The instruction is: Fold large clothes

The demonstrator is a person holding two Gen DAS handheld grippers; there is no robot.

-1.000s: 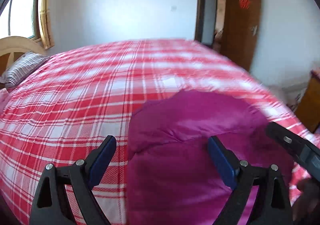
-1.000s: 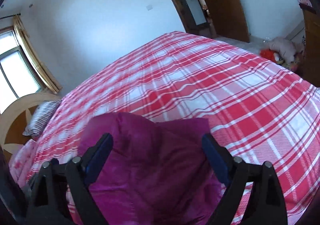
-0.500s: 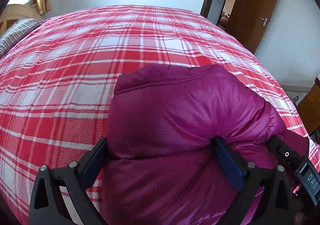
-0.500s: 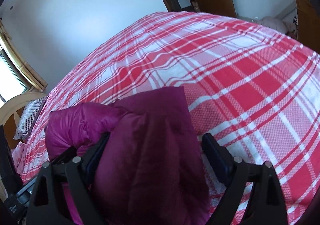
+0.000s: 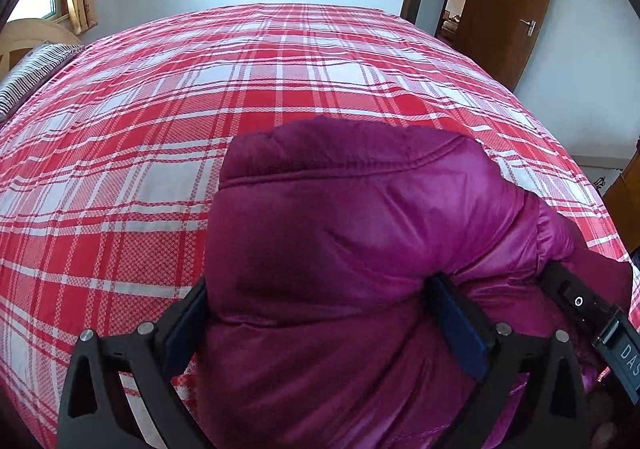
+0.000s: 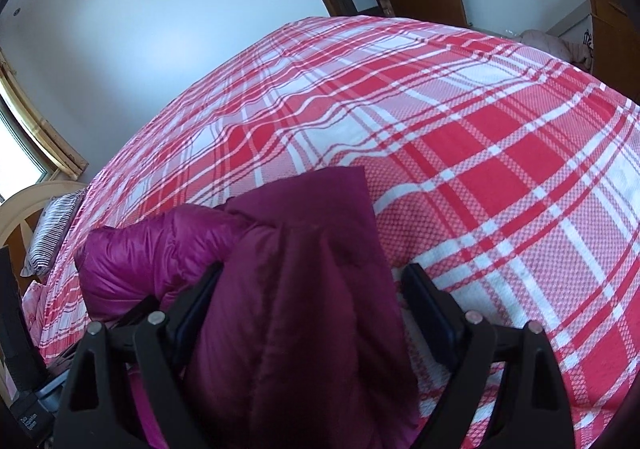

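Note:
A magenta puffer jacket (image 5: 352,249) lies bunched on the near part of a red and white plaid bed (image 5: 240,89). My left gripper (image 5: 320,321) is open, its jaws wide apart with the jacket's puffy bulk between them. My right gripper (image 6: 316,309) is open too, with a flat darker panel of the jacket (image 6: 312,289) lying between its fingers. The right gripper's body (image 5: 592,321) shows at the left wrist view's right edge, against the jacket.
A striped pillow (image 5: 28,77) and a wooden headboard (image 5: 24,37) are at the bed's left end. A brown door (image 5: 516,1) stands open at the back right. Wooden furniture (image 6: 612,21) and a soft toy (image 6: 552,45) are beyond the bed's right side.
Both grippers have moved forward and down onto the jacket. The jacket now fills the space between each pair of fingers. Both grippers stay open.

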